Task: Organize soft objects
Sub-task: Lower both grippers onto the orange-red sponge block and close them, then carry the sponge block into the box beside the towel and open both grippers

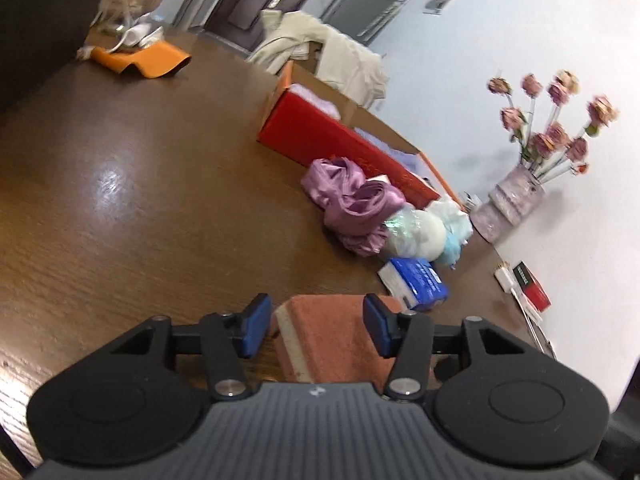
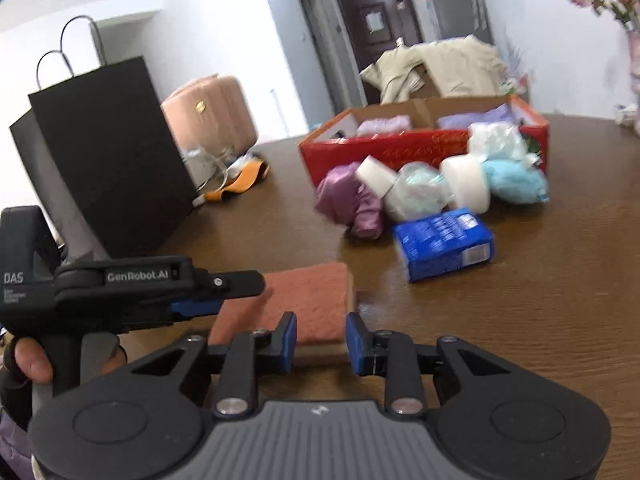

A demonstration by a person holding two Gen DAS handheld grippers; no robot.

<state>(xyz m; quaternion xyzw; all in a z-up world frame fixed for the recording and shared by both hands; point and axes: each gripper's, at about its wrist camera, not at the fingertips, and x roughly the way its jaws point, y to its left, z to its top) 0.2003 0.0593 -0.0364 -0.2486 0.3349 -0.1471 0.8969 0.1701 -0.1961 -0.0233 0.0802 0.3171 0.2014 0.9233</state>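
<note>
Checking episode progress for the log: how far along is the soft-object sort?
Partly done. Folded lilac and pink cloths already sit in the red box. In hand: the left claw is open around the pink sponge on the table; the right claw is open at its near edge. Left outside the box: purple satin cloth, white sponges, blue fluffy item, blue pack.

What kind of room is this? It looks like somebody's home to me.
Most likely a home, perhaps a dining or living area: a brown wooden table against a white wall, a vase of pink flowers, a dark door behind, and a beige garment draped over a box.
</note>
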